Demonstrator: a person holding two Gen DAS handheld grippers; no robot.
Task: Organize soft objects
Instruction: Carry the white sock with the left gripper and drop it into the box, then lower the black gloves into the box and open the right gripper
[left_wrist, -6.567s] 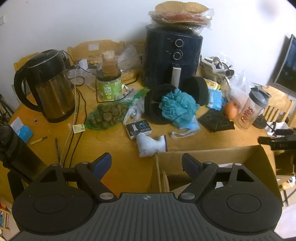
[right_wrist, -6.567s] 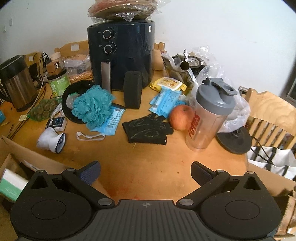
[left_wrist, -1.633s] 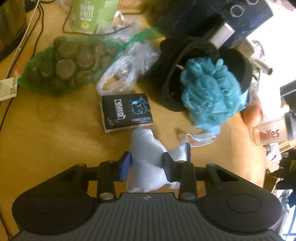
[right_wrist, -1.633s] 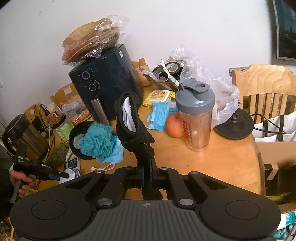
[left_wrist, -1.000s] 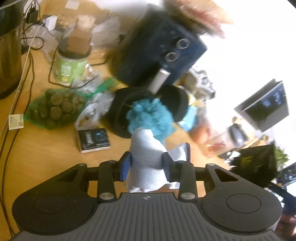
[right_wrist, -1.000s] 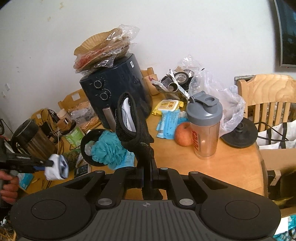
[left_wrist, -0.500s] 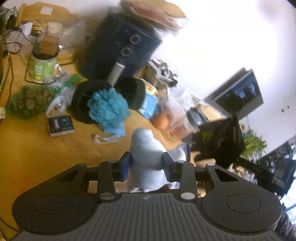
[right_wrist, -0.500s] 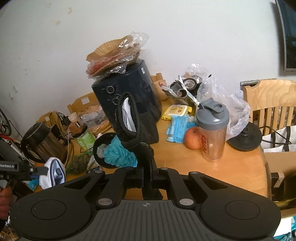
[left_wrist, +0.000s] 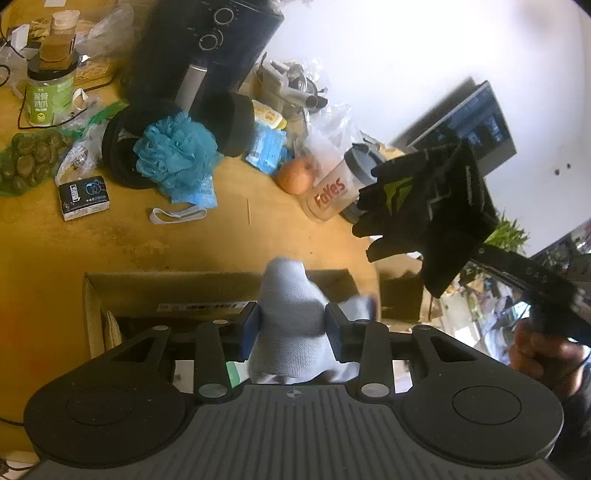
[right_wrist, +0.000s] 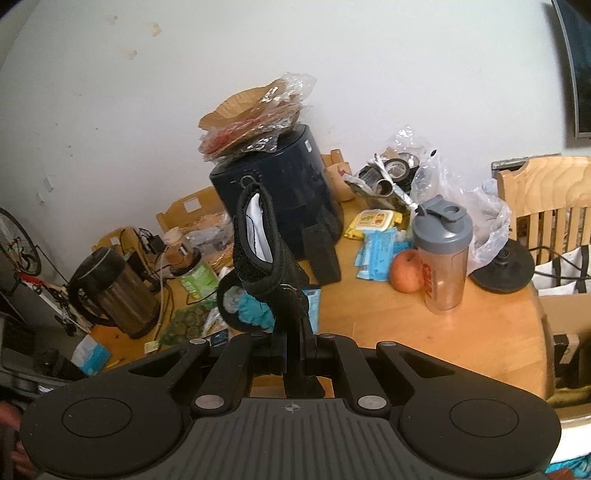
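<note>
A white knit sock sits pinched between the pads of my left gripper, held above an open cardboard box at the table's near edge. In the right wrist view my right gripper is shut on a pair of black gloves, which stand up in front of the camera. The same black gloves hang in the air to the right in the left wrist view, with a person's hand behind them. A teal bath pouf and a white elastic band lie on the table.
On the wooden table stand a dark air fryer, a kettle, a shaker bottle and an apple. A green jar, a net bag and a black packet lie left. A wooden chair is at right.
My left gripper has carried the sock away from the table's middle to above the cardboard box. The right gripper has risen a little with the gloves still in it.
</note>
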